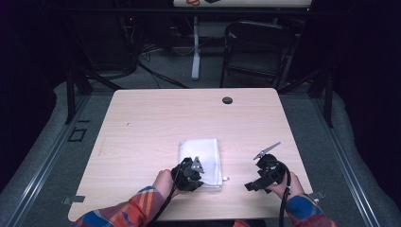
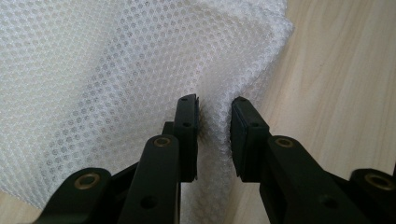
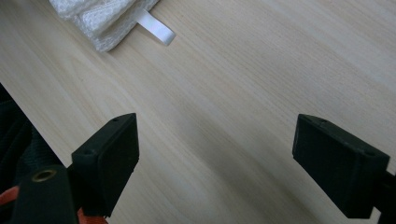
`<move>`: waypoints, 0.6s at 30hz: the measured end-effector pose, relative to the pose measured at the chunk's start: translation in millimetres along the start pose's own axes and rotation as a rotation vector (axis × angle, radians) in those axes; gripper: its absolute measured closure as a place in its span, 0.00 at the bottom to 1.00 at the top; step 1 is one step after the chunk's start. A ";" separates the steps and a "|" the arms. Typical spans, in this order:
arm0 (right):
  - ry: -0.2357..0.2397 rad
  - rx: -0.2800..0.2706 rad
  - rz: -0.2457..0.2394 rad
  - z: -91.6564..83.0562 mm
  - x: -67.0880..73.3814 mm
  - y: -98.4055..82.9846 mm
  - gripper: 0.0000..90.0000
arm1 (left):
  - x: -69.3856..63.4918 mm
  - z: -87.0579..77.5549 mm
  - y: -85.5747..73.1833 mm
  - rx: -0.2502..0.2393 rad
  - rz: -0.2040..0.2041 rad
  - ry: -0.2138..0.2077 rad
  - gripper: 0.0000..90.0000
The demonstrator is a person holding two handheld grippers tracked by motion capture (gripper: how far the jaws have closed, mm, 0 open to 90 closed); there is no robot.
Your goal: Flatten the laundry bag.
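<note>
L gripper (image 2: 214,105): we see its jaws drawn narrow, w/ a raised fold of the white mesh cloth (image 2: 107,79) pinched up between them. Both pads sit against that fold in the left gripper view; the mesh bunches & rises right at the tips. To the right of the jaws in that view we see bare light wood.

From the high view the L gripper (image 1: 189,174) sits over the near left corner of the cloth (image 1: 205,153), hand behind it at the near edge, plaid sleeve (image 1: 137,208) coming in from the bottom. The cloth is a folded white rectangle lying flat on the worktop (image 1: 156,123), near-centre, closer to the near edge than the far one. Its small white tag (image 1: 226,178) pokes out at the near right corner.

R gripper (image 1: 265,172): we see it well apart from the cloth, to the right, near the near-right part of the worktop, held in the other hand. In the right gripper view its jaws stand wide, R gripper (image 3: 215,163) w/ nothing between them but bare wood. That view catches a corner of the cloth (image 3: 100,18) & the tag (image 3: 156,29) at top left, lying flat on the wood, clear of the jaws.

Further out: a round dark grommet (image 1: 227,100) near the far edge of the worktop. Beyond the worktop, a dark folding chair (image 1: 255,47) on the grey floor, w/ a white desk leg (image 1: 195,47) left of it.
</note>
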State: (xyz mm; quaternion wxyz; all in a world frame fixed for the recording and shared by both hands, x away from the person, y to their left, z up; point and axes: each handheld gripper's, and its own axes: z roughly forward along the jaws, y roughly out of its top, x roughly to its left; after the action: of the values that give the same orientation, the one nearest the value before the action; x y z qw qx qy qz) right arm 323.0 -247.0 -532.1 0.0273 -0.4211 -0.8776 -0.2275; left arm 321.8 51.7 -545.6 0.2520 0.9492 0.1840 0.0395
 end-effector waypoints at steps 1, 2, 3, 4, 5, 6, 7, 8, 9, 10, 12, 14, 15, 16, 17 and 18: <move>0.003 -0.009 0.008 0.6 0.3 -0.6 0.16 | 0.8 -0.3 0.5 0.002 -0.004 -0.009 0.82; 0.007 0.008 0.001 -0.4 -0.5 -1.5 0.16 | 0.9 -0.3 0.5 0.005 -0.007 -0.012 0.81; -0.003 0.005 0.003 -0.4 0.1 -2.3 0.16 | 1.3 0.0 0.8 0.002 -0.004 -0.017 0.81; -0.003 0.005 0.003 -0.4 0.1 -2.3 0.16 | 1.3 0.0 0.8 0.002 -0.004 -0.017 0.80; -0.014 0.009 -0.002 -0.8 -0.2 -2.9 0.16 | 1.4 -0.1 1.0 0.001 -0.002 -0.019 0.79; -0.014 0.009 -0.002 -0.8 -0.2 -2.9 0.16 | 1.5 0.0 1.1 0.000 -0.002 -0.021 0.79; -0.008 0.004 -0.001 -0.4 -0.1 -3.1 0.16 | 2.0 -0.3 0.6 -0.006 -0.001 -0.036 0.79; 0.005 -0.008 0.012 0.5 1.2 -3.0 0.16 | 1.9 -0.3 0.3 -0.015 -0.008 -0.045 0.79; 0.001 0.008 0.000 -0.5 1.2 -1.7 0.16 | 1.9 -0.7 0.2 -0.019 -0.009 -0.046 0.79; 0.001 0.008 0.000 -0.5 1.2 -1.7 0.16 | 1.6 -1.1 0.3 -0.016 -0.009 -0.042 0.79; 0.007 0.014 -0.006 0.5 1.7 -1.5 0.16 | 1.1 -2.3 0.9 -0.014 0.005 -0.040 0.82; 0.002 0.010 -0.011 0.1 2.2 -1.5 0.16 | 0.5 -1.8 1.4 -0.009 0.010 -0.034 0.89; 0.002 0.010 -0.011 0.1 2.2 -1.5 0.16 | 0.3 -1.0 1.4 -0.005 0.004 -0.034 0.89; 0.000 0.012 -0.010 0.1 2.1 -1.7 0.17 | -0.3 -0.7 1.8 0.010 0.012 -0.027 0.91; 0.001 0.012 -0.012 -0.2 2.1 -1.7 0.17 | -0.3 -0.7 1.8 0.010 0.012 -0.027 0.92; 0.001 0.012 -0.012 -0.2 2.1 -1.7 0.17 | -0.3 -1.0 1.8 0.008 0.012 -0.025 0.92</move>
State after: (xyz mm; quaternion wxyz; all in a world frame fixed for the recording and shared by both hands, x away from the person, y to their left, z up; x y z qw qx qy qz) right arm 320.4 -246.5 -532.1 0.0288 -0.4154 -0.8815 -0.2228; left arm 321.9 50.6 -543.8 0.2501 0.9517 0.1756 0.0286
